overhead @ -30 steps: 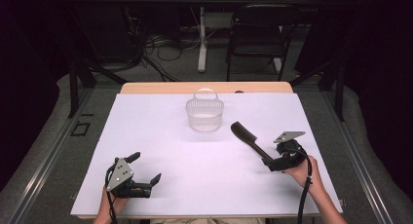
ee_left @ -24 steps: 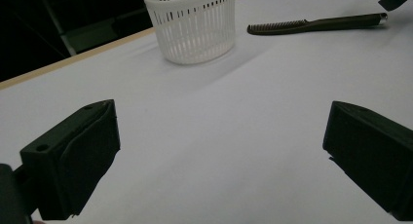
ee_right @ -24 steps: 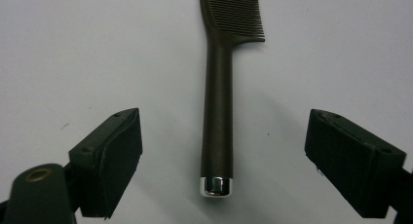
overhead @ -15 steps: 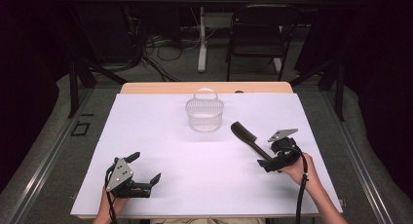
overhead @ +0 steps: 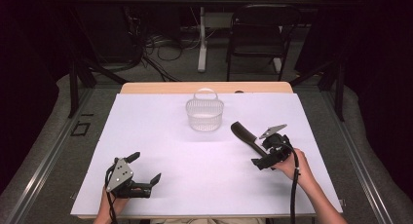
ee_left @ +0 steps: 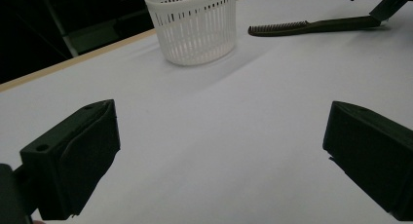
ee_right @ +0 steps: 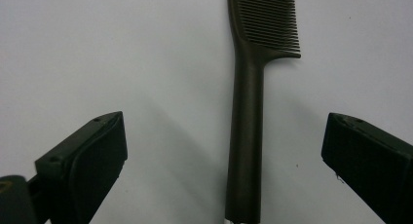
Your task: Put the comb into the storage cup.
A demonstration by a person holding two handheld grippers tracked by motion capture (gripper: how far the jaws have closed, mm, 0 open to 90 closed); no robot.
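On a white-covered surface [overhead: 195, 180], the left gripper [overhead: 144, 170] rests at about seven o'clock in the high view, its jaws spread wide with nothing between them. In the left gripper view the two black jaws rise from the bottom corners over bare white sheet, apart from everything on it.

At the centre, toward twelve o'clock, a white slotted basket [overhead: 204, 114] stands upright with its handle raised. The left gripper view shows the basket [ee_left: 194, 27] at about eleven o'clock, well ahead of the jaws.

To the right of the basket, at about two o'clock from the middle of the sheet, a dark comb [overhead: 246, 136] lies flat, its toothed head near the basket but apart from it, its handle running down toward the right gripper [overhead: 260, 153]. In the left gripper view the comb [ee_left: 311, 25] lies at one o'clock, just right of the basket.

The right gripper, held at about four o'clock in the high view, has just been opening its jaws, which now stand wide. In the right gripper view the comb [ee_right: 246, 136] runs from six o'clock straight up to twelve, teeth facing right at the top, its handle lying between the two jaws with clear white sheet on either side; neither pad touches it. The comb rests on the surface, unheld.
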